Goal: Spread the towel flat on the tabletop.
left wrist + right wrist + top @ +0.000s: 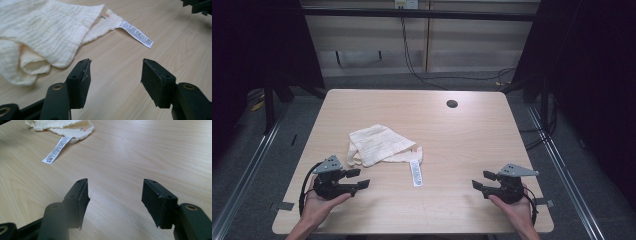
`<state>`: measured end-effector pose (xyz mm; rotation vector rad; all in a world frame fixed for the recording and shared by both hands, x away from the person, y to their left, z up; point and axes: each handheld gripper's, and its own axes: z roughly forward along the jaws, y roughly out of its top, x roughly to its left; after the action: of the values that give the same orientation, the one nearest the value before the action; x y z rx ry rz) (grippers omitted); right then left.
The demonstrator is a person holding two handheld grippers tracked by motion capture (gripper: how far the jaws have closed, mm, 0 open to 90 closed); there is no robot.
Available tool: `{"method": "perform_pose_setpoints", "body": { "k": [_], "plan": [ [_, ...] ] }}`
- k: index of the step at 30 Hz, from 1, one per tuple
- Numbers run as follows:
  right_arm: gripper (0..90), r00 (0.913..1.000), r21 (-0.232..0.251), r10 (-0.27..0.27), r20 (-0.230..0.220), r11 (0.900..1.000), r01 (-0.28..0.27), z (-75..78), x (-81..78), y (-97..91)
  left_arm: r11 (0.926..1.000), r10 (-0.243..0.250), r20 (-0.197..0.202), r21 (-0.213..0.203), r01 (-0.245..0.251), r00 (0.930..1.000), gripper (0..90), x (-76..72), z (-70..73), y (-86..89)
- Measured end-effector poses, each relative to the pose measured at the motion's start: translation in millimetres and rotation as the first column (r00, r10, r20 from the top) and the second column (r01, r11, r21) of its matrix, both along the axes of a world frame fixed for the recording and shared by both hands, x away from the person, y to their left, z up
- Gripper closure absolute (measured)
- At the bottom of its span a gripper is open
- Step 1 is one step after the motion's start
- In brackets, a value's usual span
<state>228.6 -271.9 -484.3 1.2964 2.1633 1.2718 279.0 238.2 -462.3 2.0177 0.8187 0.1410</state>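
Dark curtains are framing a pale wooden table, its round cable hole sitting near the far edge; a crumpled cream cloth is lying left of centre, folded over itself, its white label trailing toward the person. The left gripper is hovering just short of the cloth, jaws gaping and empty; the right gripper is waiting well apart, likewise wide and empty. Judging by this, the cloth is about to be taken; each gripper would do best pinching a single free corner rather than the doubled fold. Nothing is blocking either approach; only the label might get caught.
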Motion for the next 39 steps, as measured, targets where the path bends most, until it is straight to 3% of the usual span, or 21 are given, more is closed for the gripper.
{"method": "perform_pose_setpoints", "body": {
  "k": [4,6,7,9,11,13,15,16,18,21,24,25,28,29,34,35,37,39],
  "plan": [
    [37.3,0.9999,-0.003,0.008,-0.01,1.0,-0.008,1.2,-1.6,1.4,1.0,0.002,0.008,0.007,-0.002,1.0,44.4,-0.2,2.1,0.3],
    [34.7,0.9998,0.002,0.018,0.003,0.9998,-0.018,3.1,-2.9,2.6,0.9981,-0.018,-0.031,-0.06,0.017,0.9994,50.4,-0.4,6.5,5.9],
    [34.7,0.9998,0.002,0.018,0.003,0.9998,-0.018,3.1,-2.9,2.6,0.9981,-0.018,-0.031,-0.06,0.017,0.9994,50.8,-0.4,6.5,5.9],
    [34.5,0.9994,0.006,0.031,0.012,0.9995,-0.031,5.2,-4.1,6.2,0.9998,-0.003,0.019,-0.019,0.003,0.9998,48.8,-5.1,12.4,8.3],
    [34.4,0.9989,0.007,0.045,0.013,0.9989,-0.046,5.6,-4.2,8.3,0.9992,-0.024,0.023,-0.03,0.025,0.9994,49.2,-2.7,15.2,10.6],
    [34.4,0.9986,0.007,0.053,0.004,0.9986,-0.053,4.4,-2.6,9.3,0.9981,-0.048,0.035,-0.037,0.05,0.9982,59.9,1.8,18.2,12.3],
    [34.1,0.9985,0.008,0.054,0.002,0.9985,-0.054,4.2,-2.0,9.3,0.9981,-0.047,0.028,-0.039,0.048,0.9985,60.2,5.0,19.7,12.5],
    [33.0,0.9986,0.01,0.053,0.002,0.9985,-0.053,3.7,-0.8,9.0,0.9964,-0.052,0.014,-0.065,0.053,0.9985,61.0,13.4,21.9,13.4],
    [32.3,0.9984,0.001,0.056,0.01,0.9984,-0.056,3.1,-0.5,9.1,0.9989,-0.034,0.027,-0.031,0.035,0.999,60.9,19.9,24.9,11.8],
    [32.0,0.9982,0.001,0.059,0.007,0.9983,-0.059,3.2,-2.0,10.9,0.9994,-0.022,0.03,-0.025,0.023,0.9993,59.8,31.8,30.6,10.6],
    [31.8,0.998,0.002,0.063,0.006,0.998,-0.063,3.4,-2.6,11.6,0.9983,-0.036,0.045,-0.044,0.038,0.9983,56.1,37.5,33.2,9.2],
    [31.5,0.9977,-0.003,0.068,0.005,0.9977,-0.068,3.5,-2.2,12.2,0.9992,-0.03,0.07,-0.024,0.032,0.9971,55.2,42.9,33.8,5.7],
    [30.3,0.9975,0.001,0.07,-0.009,0.9975,-0.07,3.2,-1.1,12.3,0.9994,-0.03,0.053,-0.013,0.031,0.9981,51.3,50.5,31.6,1.9],
    [30.4,0.9973,-0.004,0.073,-0.002,0.9973,-0.073,3.1,-0.6,12.5,0.9994,-0.012,0.063,0.034,0.01,0.998,50.0,57.4,31.3,-2.1],
    [30.3,0.9963,-0.009,0.086,-0.002,0.9963,-0.086,3.0,-0.2,12.7,0.9995,0.0,0.053,0.032,-0.002,0.9986,46.8,72.5,34.6,-6.8],
    [30.3,0.9962,-0.009,0.087,-0.003,0.9962,-0.087,3.1,-0.6,12.9,0.9978,-0.033,0.037,0.059,0.031,0.9987,47.1,77.1,36.4,-9.2],
    [30.1,0.9963,-0.009,0.086,-0.002,0.9963,-0.086,3.6,-1.4,12.9,0.9963,-0.031,0.056,0.081,0.026,0.998,48.4,78.7,36.7,-10.1],
    [30.2,0.9961,-0.009,0.088,0.0,0.9961,-0.088,4.2,-2.6,12.6,0.9987,-0.021,0.042,0.048,0.019,0.9989,49.0,80.7,32.9,-8.4]
  ]
}}
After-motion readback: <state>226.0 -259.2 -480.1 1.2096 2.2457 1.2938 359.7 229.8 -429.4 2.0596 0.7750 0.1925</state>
